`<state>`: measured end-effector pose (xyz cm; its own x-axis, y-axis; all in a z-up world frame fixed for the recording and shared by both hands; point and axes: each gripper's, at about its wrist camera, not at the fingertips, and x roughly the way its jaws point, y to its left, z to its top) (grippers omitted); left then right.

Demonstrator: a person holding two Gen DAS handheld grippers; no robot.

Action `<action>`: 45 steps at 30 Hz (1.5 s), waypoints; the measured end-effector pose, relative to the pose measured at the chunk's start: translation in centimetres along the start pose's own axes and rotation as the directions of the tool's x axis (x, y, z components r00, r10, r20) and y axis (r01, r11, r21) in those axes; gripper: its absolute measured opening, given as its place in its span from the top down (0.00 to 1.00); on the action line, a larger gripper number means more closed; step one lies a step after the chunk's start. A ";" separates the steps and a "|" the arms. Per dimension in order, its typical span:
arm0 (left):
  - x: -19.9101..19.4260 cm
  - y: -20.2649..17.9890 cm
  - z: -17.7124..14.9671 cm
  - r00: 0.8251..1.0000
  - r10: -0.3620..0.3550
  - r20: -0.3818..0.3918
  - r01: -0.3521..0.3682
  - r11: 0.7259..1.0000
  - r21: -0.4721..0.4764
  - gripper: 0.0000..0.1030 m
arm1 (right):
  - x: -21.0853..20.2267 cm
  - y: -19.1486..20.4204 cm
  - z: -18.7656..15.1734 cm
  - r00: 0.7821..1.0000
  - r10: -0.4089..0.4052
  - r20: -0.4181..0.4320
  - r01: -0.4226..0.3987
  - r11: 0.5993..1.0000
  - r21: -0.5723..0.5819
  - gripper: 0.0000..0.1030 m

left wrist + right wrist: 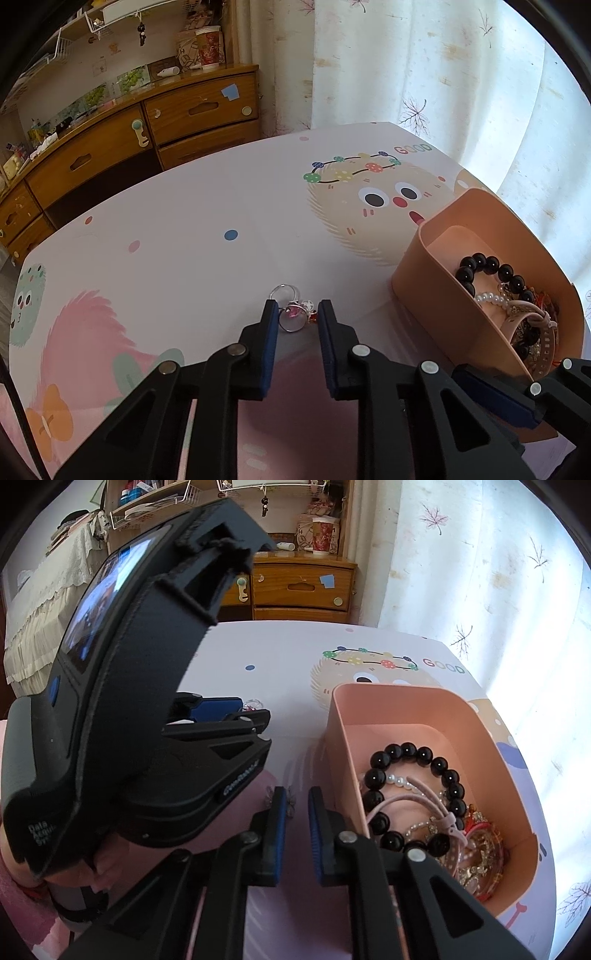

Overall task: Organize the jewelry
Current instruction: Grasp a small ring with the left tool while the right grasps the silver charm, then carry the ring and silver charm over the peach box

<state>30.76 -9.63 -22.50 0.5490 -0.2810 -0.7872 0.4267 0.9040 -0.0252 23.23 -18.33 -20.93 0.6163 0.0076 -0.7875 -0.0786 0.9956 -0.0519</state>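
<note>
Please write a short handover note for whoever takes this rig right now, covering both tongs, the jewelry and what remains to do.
Left tongs: open, low over the table, fingers either side of the small silver rings with a pink stone; not closed on them yet.
Right tongs: open, holding nothing, beside the near left wall of the peach plastic box.
Done: the black bead bracelet, white pearl strand, pink watch strap and gold-and-red pieces lie in the box.
Left: close on the rings on the patterned tablecloth and probably move them into the box.
</note>
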 end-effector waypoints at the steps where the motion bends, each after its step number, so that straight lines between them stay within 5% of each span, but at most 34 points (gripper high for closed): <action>1: 0.0 0.0 0.0 1.000 0.001 -0.001 -0.001 1.000 -0.001 0.81 | -0.3 -0.1 -0.2 1.000 0.000 0.000 0.000 1.000 -0.003 0.93; 16: -2.5 1.8 0.0 0.998 0.001 0.055 0.003 0.998 -0.064 0.81 | -0.5 0.1 0.0 0.999 0.028 -0.021 -0.028 1.000 0.010 0.94; 27: -3.7 3.3 -0.7 0.999 0.010 0.049 -0.007 0.998 -0.069 0.81 | 0.3 1.6 0.3 0.999 -0.031 -0.027 0.030 0.999 -0.027 0.78; 45: -6.2 5.5 -1.6 0.997 0.032 0.064 -0.026 0.995 -0.091 0.81 | 0.3 3.3 0.4 0.994 -0.095 -0.051 0.093 0.994 -0.052 0.89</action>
<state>28.56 -2.39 -18.70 0.6075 -0.2719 -0.7463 0.3448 0.9367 -0.0606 23.45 -14.96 -21.10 0.5798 -0.0921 -0.8095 -0.0617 0.9858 -0.1563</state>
